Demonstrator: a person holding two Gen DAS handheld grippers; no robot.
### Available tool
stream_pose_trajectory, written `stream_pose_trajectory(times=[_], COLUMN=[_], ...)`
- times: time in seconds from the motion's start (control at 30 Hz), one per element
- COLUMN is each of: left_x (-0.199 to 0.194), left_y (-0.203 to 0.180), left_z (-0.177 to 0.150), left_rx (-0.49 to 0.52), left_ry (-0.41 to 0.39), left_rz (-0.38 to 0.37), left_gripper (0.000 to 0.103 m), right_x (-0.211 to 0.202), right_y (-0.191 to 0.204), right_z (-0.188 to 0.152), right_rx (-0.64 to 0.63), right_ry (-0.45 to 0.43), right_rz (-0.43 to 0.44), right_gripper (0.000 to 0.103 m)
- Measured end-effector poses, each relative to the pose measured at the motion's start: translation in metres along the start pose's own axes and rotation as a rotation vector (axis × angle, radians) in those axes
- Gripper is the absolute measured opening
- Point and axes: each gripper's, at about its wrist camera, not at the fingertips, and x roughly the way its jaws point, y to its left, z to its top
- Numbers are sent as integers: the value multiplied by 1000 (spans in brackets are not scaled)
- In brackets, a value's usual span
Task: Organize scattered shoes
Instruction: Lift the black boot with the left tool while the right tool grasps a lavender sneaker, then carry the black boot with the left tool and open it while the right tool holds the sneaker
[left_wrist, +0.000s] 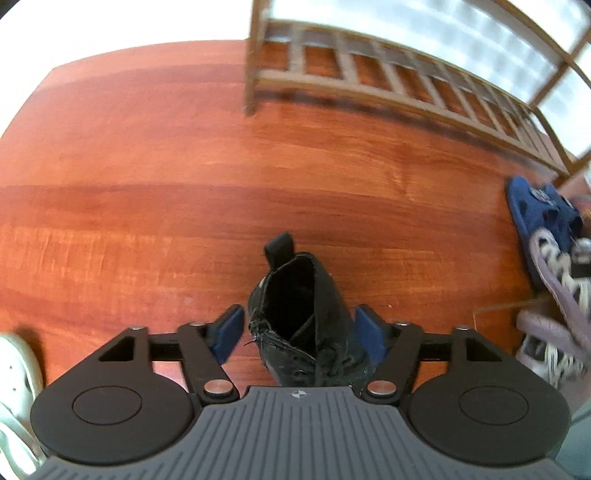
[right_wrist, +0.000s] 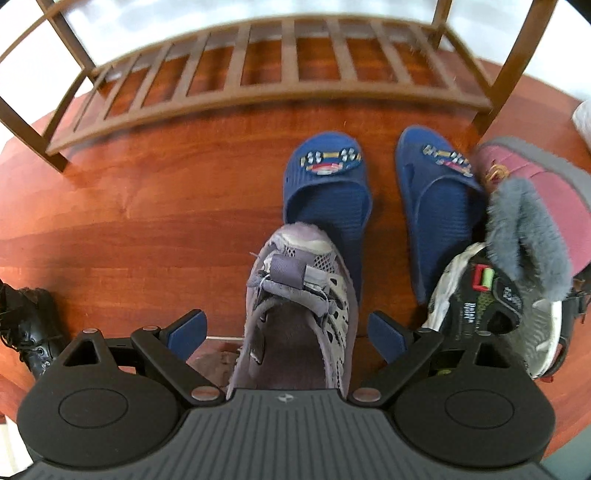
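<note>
left tool (left_wrist: 299, 332): apart around black boot (left_wrist: 306, 317) | right tool (right_wrist: 286, 332): apart around lavender sneaker (right_wrist: 295, 295) | writing: unreadable

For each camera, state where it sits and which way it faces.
Left wrist: sits on the left gripper, facing forward and down at the black boot between its open blue fingers, with the wooden shoe rack beyond.
Right wrist: sits on the right gripper, facing down at the lilac sneaker between its open fingers, with the blue slippers and rack ahead.
Shared: the rack, boot, a slipper and lilac sneaker; no hand shows.
</note>
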Motion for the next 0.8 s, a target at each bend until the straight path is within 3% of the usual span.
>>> stream_pose_trajectory(times=[0.13, 0.33, 0.53, 0.67, 0.8], left_x=[-10, -18, -30, -36, -44], left_y=[-2, 0, -9, -13, -17], left_z=[2, 0, -6, -8, -11], left_rx=[91, 144, 299, 377, 455], left_ry=[-20, -36, -49, -50, -64], left_rz=[17, 15, -1, -17, -59], left_gripper=[82, 82, 86, 89, 94], right_x=[17, 40, 48, 50, 46], right_y=[-5, -11, -15, -18, -18], right_z=[5, 3, 1, -2, -4], right_rx=[18, 71, 109, 118, 129], right_ry=[78, 160, 185, 188, 171], right_rz=[22, 40, 47, 25, 33], right_gripper=[96, 97, 95, 83, 82])
